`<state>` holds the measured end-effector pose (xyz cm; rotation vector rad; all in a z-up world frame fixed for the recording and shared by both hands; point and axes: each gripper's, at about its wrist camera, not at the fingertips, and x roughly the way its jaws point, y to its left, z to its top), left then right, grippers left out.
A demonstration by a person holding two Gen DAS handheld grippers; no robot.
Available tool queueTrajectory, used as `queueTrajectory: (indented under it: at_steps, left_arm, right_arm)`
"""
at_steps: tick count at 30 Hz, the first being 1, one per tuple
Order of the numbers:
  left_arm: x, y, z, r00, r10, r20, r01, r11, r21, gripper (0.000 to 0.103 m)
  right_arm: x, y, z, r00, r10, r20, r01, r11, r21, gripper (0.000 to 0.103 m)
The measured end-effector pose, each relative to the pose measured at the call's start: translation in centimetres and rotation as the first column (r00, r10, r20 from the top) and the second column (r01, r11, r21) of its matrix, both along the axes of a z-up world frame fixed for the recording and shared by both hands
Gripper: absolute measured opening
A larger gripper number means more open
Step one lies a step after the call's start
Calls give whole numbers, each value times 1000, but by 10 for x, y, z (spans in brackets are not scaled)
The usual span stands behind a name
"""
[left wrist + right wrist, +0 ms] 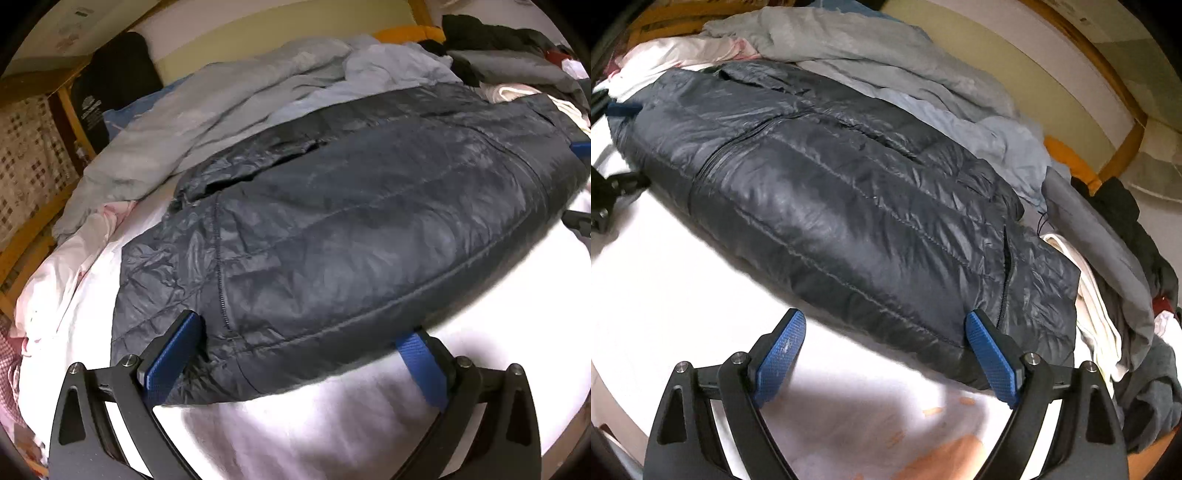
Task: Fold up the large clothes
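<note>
While both my grippers (299,347) (886,343) gaped wide at the puffer jacket (351,229), rumpled grey bedding (177,125) and heaped clothes (1119,280) crowded behind it.

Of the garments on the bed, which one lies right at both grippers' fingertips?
The dark navy quilted puffer jacket, spread flat on the white sheet; the grey and white clothes are bunched behind it.

One dark quilted jacket (369,229) lies near on one white bed (332,424). Two grippers: left (299,343), right (886,332). One grey blanket (192,122) lies far, one clothes pile (1126,295) at the right.
</note>
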<state>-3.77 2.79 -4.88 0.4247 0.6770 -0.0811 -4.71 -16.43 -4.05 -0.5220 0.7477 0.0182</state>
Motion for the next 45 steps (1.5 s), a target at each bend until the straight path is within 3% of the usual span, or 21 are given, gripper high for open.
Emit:
queueTrajectory:
  at_steps: [2, 3, 4, 5, 7, 8, 9, 13, 17, 20, 22, 27, 32, 33, 34, 36, 37, 38, 39, 42, 45]
  left_arm:
    - [0, 0, 0, 1000, 8, 17, -8, 1000, 18, 88]
    - [-1, 1, 1, 1000, 13, 23, -13, 1000, 28, 71]
    - [-1, 2, 2, 1000, 11, 24, -12, 999, 36, 45]
    - [0, 3, 5, 999, 13, 30, -14, 999, 44, 35]
    - [-1, 10, 16, 999, 3, 45, -3, 1000, 7, 25]
    - [0, 12, 22, 999, -3, 46, 3, 1000, -13, 24]
    - [-2, 13, 28, 999, -6, 51, 7, 1000, -24, 22]
    - [-17, 11, 54, 996, -24, 83, 26, 999, -27, 18]
    - [-42, 12, 67, 999, -17, 43, 20, 998, -58, 18]
    - [-57, 21, 74, 1000, -7, 5, 8, 992, -123, 18]
    - [-57, 23, 83, 1000, -1, 4, 1, 991, -134, 24]
    - [-23, 22, 122, 996, 44, 76, -37, 995, -93, 45]
    - [50, 19, 139, 993, 64, 104, -61, 998, -35, 49]
    - [65, 19, 139, 991, 79, 106, -76, 996, -36, 49]
    - [81, 18, 138, 988, 96, 118, -92, 995, -37, 49]
    - [103, 19, 133, 980, 129, 154, -126, 992, -26, 55]
    - [113, 20, 129, 975, 145, 168, -144, 989, -20, 60]
    - [120, 22, 125, 970, 161, 181, -159, 987, -23, 64]
    - [125, 26, 121, 964, 181, 194, -178, 983, -32, 71]
    - [135, 45, 117, 954, 209, 214, -197, 977, -79, 80]
    - [134, 70, 120, 961, 206, 183, -178, 971, -159, 85]
  right_arm:
    - [2, -3, 0, 999, -29, 16, 30, 999, -20, 90]
    - [4, -5, 0, 998, -57, 29, 58, 998, -29, 90]
    - [7, -11, 1, 993, -107, 47, 108, 994, -34, 90]
    - [11, -19, 2, 986, -159, 47, 160, 987, -21, 87]
    - [17, -35, 5, 978, -208, 5, 208, 977, 46, 62]
    - [18, -42, 7, 976, -218, -9, 218, 973, 78, 41]
    - [19, -47, 11, 976, -216, -14, 217, 971, 101, 27]
    - [8, -53, 33, 981, -195, -4, 193, 968, 160, 19]
    - [-23, -64, 54, 980, -195, -38, 198, 939, 283, 19]
    - [-41, -66, 62, 988, -149, -43, 155, 946, 286, 19]
    - [-44, -67, 75, 991, -130, -21, 131, 950, 283, 19]
    - [-12, -70, 113, 987, -156, 46, 137, 947, 289, 24]
    - [39, -58, 135, 984, -140, 109, 120, 978, 169, 25]
    - [53, -58, 139, 979, -152, 137, 130, 979, 154, 27]
    - [63, -58, 144, 967, -176, 183, 151, 978, 144, 38]
    - [80, -60, 150, 910, -256, 325, 218, 964, 150, 86]
    - [85, -62, 150, 872, -285, 399, 242, 958, 154, 92]
    - [93, -64, 147, 842, -299, 449, 262, 954, 144, 93]
    - [103, -66, 143, 839, -300, 453, 275, 954, 122, 93]
    - [122, -75, 131, 856, -312, 411, 310, 948, 74, 93]
    - [121, -89, 125, 866, -316, 387, 309, 948, 82, 93]
